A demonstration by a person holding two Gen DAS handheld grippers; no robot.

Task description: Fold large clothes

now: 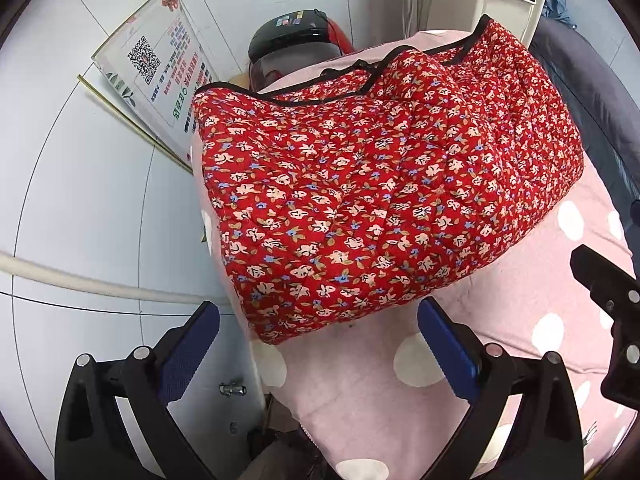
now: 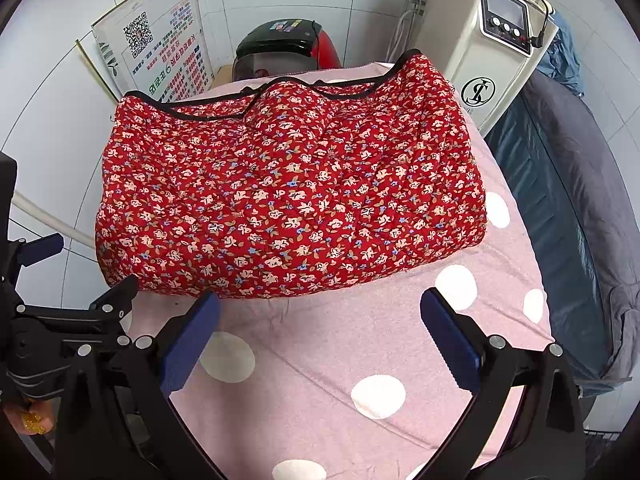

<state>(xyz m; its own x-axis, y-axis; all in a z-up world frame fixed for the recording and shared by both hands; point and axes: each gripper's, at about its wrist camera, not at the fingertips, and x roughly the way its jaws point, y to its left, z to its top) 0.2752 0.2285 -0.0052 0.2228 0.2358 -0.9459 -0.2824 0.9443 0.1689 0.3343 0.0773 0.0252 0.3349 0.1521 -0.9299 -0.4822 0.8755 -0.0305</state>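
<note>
A red quilted garment with a small floral print and black trim [image 1: 380, 184] lies folded in a thick rectangle on a pink sheet with white dots [image 1: 520, 312]. It also shows in the right wrist view [image 2: 288, 200]. My left gripper [image 1: 318, 332] is open and empty, just in front of the garment's near left corner. My right gripper [image 2: 320, 320] is open and empty, just in front of the garment's near edge, above the pink sheet [image 2: 360, 340]. The left gripper shows at the left edge of the right wrist view [image 2: 80, 308].
A poster with a QR code [image 2: 156, 52] leans on the tiled wall. A black and red appliance [image 2: 284, 48] sits behind the bed. A white machine with a screen [image 2: 492, 52] stands at the back right. Dark bedding [image 2: 568, 200] lies on the right.
</note>
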